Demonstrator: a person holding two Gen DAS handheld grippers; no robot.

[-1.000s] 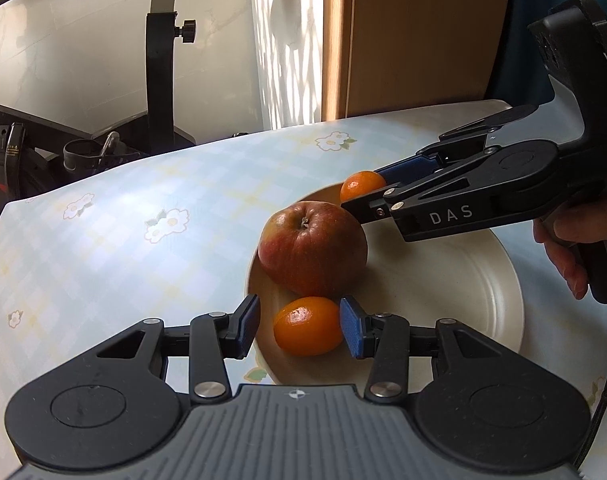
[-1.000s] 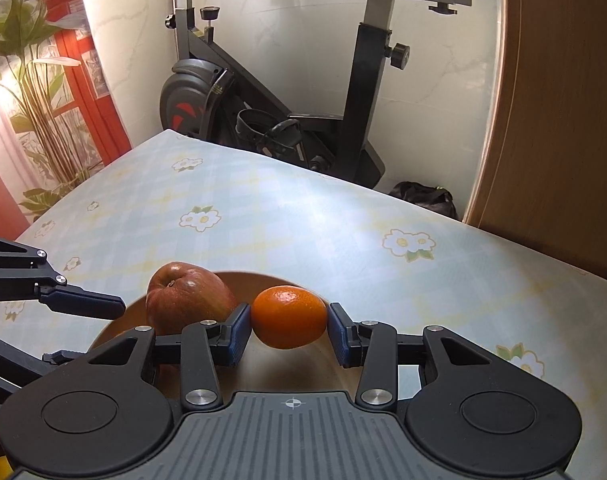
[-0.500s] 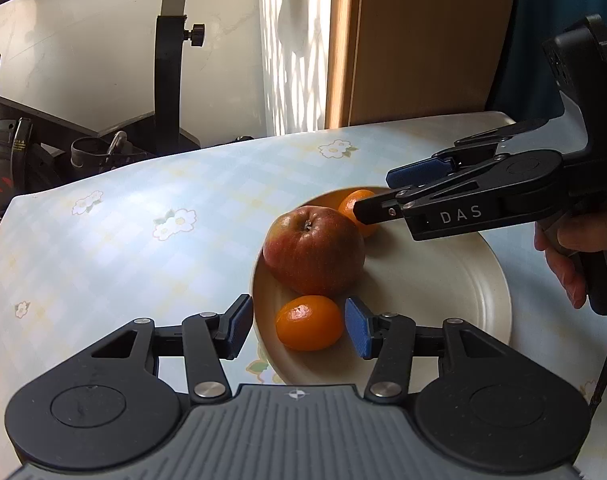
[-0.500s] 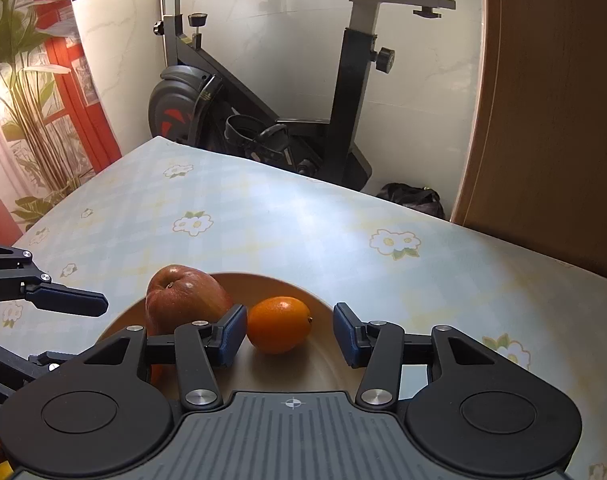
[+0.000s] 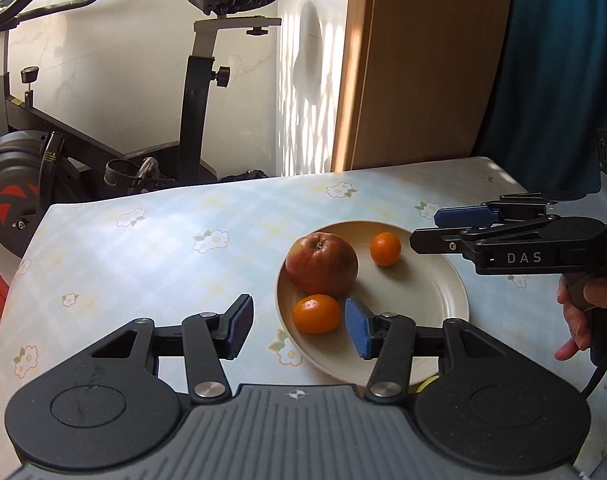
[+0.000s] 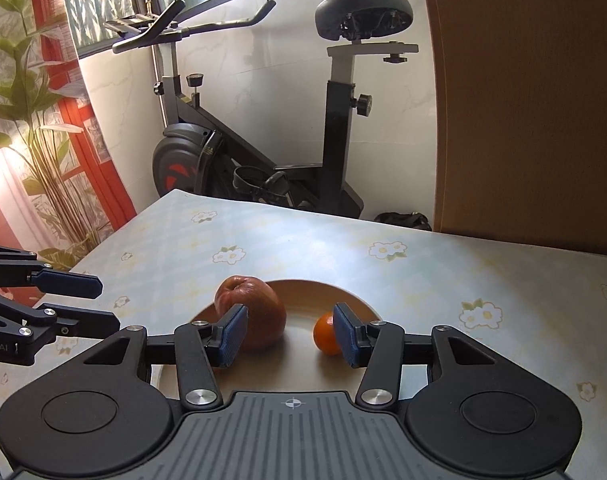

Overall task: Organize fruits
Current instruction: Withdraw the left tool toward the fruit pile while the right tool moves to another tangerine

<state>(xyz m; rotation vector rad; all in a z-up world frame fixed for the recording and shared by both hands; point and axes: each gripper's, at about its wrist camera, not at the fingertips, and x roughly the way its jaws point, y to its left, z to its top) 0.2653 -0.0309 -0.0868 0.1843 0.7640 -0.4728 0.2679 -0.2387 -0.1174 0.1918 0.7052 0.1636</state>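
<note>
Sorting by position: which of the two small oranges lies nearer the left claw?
The orange at the plate's near rim, below the apple; the other orange lies beyond.

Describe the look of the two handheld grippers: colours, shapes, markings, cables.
Both are matte black plastic tools. The left gripper has two round black discs flanking a ribbed grey panel with a small crosshair mark, silver rivets on jointed links, and blue ribbed pads. The right gripper matches it; its side carries white "DAS" lettering, a pistol-style handle and a black cable. No sleeve is visible.
</note>
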